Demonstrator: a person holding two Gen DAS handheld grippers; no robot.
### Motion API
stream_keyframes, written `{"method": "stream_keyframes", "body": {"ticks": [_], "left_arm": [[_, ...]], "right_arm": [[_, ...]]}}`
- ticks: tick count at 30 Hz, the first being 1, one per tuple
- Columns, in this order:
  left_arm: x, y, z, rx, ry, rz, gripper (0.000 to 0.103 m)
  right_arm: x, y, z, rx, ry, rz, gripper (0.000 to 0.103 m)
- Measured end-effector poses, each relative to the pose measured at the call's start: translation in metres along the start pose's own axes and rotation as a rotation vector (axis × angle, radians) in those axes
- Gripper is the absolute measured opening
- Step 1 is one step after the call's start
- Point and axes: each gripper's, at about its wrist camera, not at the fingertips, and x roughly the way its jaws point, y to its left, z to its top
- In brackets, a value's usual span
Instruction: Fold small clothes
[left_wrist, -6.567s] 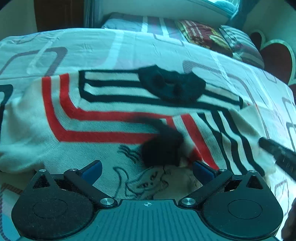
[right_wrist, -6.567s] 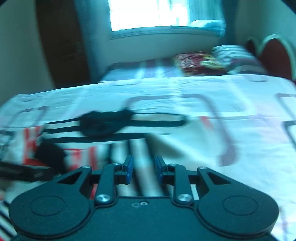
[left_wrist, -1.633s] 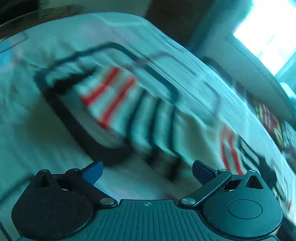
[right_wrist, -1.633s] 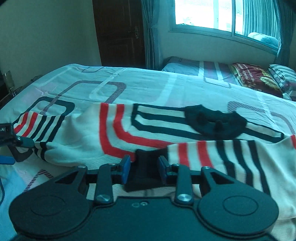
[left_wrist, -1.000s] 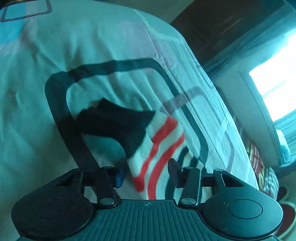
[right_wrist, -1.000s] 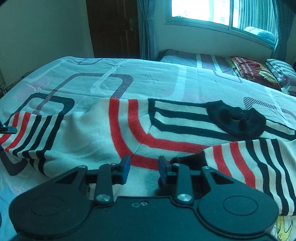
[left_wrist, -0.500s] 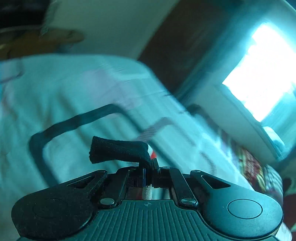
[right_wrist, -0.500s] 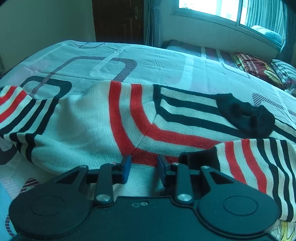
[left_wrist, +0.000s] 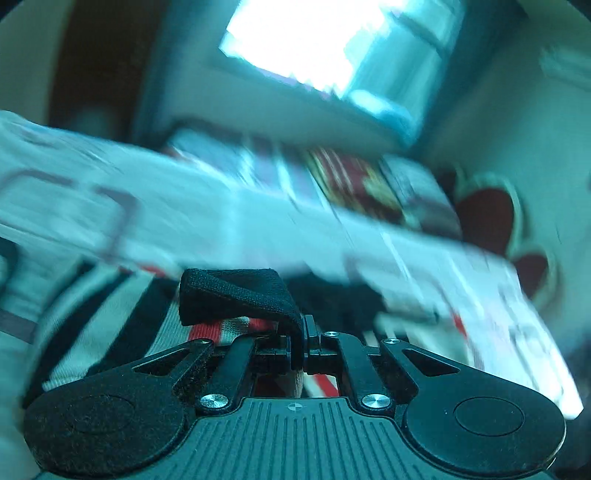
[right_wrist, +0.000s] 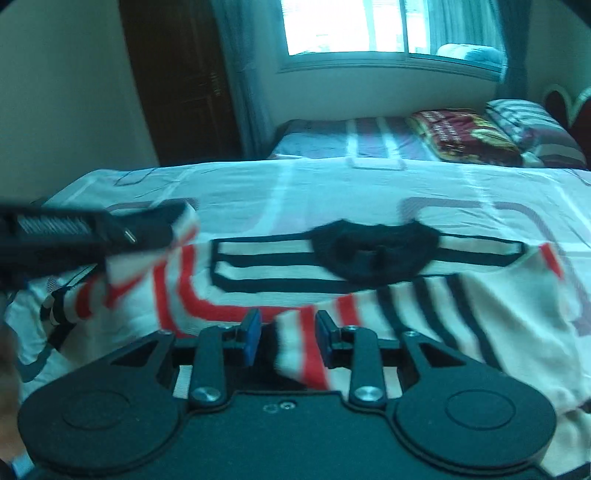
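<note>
A small cream sweater (right_wrist: 266, 273) with red and black stripes and a black collar (right_wrist: 373, 251) lies on the bed. My left gripper (left_wrist: 297, 332) is shut on the black cuff (left_wrist: 236, 295) of the left sleeve and holds it lifted; it also shows in the right wrist view (right_wrist: 147, 229) at the left, carrying the sleeve over the body. My right gripper (right_wrist: 286, 332) is partly open, low over the folded right sleeve (right_wrist: 306, 339), which lies between its fingers without being pinched.
The bed sheet (right_wrist: 332, 188) is white with rounded rectangle patterns. Pillows (right_wrist: 461, 136) lie at the far end under the window. A dark wooden door (right_wrist: 177, 81) stands at the back left. A red heart-shaped headboard (left_wrist: 491, 214) is at the right.
My left gripper closed on the left sleeve cuff, lifted it and swung it toward the sweater's middle. My right gripper let go of the right sleeve cuff and stays partly open over it.
</note>
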Motion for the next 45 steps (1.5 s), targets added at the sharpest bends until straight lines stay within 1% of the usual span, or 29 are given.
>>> {"method": "stream_keyframes", "body": {"ticks": [2,3,4,6,8,9,10,11,12,13,14,16,18,20,23,24,26,28,30,32,35,37,39,40,41,42,43,44,45], "left_arm": [[0.024,-0.021,-0.012,0.042,0.103,-0.005,0.006],[0.032,-0.03,-0.017,0.048,0.152,-0.008,0.006],[0.033,-0.037,-0.022,0.046,0.172,-0.004,0.006],[0.025,-0.048,-0.027,0.046,0.16,-0.013,0.006],[0.02,-0.053,-0.022,0.031,0.154,-0.023,0.007],[0.018,-0.053,-0.018,0.02,0.147,-0.031,0.015],[0.018,-0.057,-0.014,0.015,0.139,-0.042,0.036],[0.016,-0.063,-0.011,0.021,0.127,-0.049,0.05],[0.014,-0.072,-0.01,0.045,0.114,-0.051,0.077],[0.011,-0.081,-0.009,0.079,0.098,-0.047,0.082],[0.011,-0.09,-0.009,0.115,0.086,-0.042,0.083],[0.015,-0.105,-0.01,0.17,0.108,-0.043,0.083],[0.017,-0.109,-0.011,0.154,0.136,-0.058,0.083],[0.015,-0.106,-0.012,0.112,0.144,-0.097,0.082],[0.013,-0.11,-0.01,0.13,0.159,-0.134,0.082],[0.01,-0.111,-0.008,0.13,0.157,-0.142,0.082],[0.001,-0.104,-0.004,0.112,0.137,-0.128,0.082],[-0.008,-0.088,0.002,0.087,0.124,-0.096,0.083],[-0.019,-0.064,0.005,0.058,0.108,-0.033,0.083],[-0.031,-0.037,0.006,0.044,0.091,0.044,0.083],[-0.046,0.0,0.003,0.045,0.059,0.184,0.083],[-0.051,0.024,-0.001,0.027,0.054,0.26,0.083],[-0.054,0.048,-0.006,-0.025,0.057,0.296,0.083],[-0.053,0.057,-0.01,-0.047,0.065,0.31,0.083],[-0.051,0.064,-0.015,-0.059,0.082,0.319,0.083],[-0.046,0.07,-0.021,-0.062,0.104,0.325,0.083],[-0.04,0.074,-0.027,-0.065,0.131,0.327,0.082],[-0.033,0.08,-0.034,-0.078,0.166,0.317,0.082],[-0.027,0.086,-0.042,-0.104,0.198,0.305,0.082]], "right_arm": [[-0.003,-0.021,-0.006,0.033,0.014,-0.019,0.034],[-0.002,-0.03,-0.01,0.051,0.026,-0.024,0.034],[-0.002,-0.037,-0.014,0.064,0.036,-0.023,0.034],[-0.002,-0.046,-0.02,0.07,0.044,-0.023,0.034],[-0.002,-0.05,-0.025,0.068,0.049,-0.024,0.035],[-0.001,-0.052,-0.026,0.068,0.052,-0.019,0.036],[0.0,-0.052,-0.027,0.069,0.056,-0.011,0.036],[-0.003,-0.052,-0.029,0.068,0.058,-0.002,0.036],[-0.003,-0.052,-0.031,0.063,0.06,0.005,0.038],[-0.003,-0.051,-0.032,0.059,0.063,0.008,0.038],[-0.004,-0.051,-0.033,0.055,0.066,0.013,0.039],[-0.006,-0.053,-0.035,0.053,0.066,0.02,0.04],[-0.008,-0.056,-0.036,0.064,0.064,0.029,0.041],[-0.009,-0.059,-0.037,0.077,0.062,0.045,0.041],[-0.007,-0.06,-0.037,0.088,0.063,0.058,0.041],[-0.006,-0.059,-0.035,0.096,0.064,0.067,0.041],[-0.003,-0.057,-0.033,0.103,0.065,0.085,0.041],[0.0,-0.054,-0.031,0.109,0.075,0.101,0.041],[0.004,-0.053,-0.028,0.123,0.081,0.102,0.041],[0.007,-0.055,-0.029,0.16,0.086,0.103,0.041],[0.01,-0.062,-0.026,0.225,0.094,0.096,0.041],[0.015,-0.066,-0.024,0.27,0.101,0.061,0.041],[0.021,-0.068,-0.024,0.294,0.107,-0.001,0.043],[0.024,-0.069,-0.024,0.301,0.108,-0.017,0.043],[0.029,-0.071,-0.025,0.309,0.113,-0.015,0.045],[0.032,-0.07,-0.024,0.312,0.123,-0.007,0.045],[0.033,-0.067,-0.024,0.305,0.12,0.003,0.041],[0.032,-0.062,-0.023,0.279,0.11,0.0,0.035],[0.031,-0.058,-0.023,0.251,0.099,-0.008,0.025]]}}
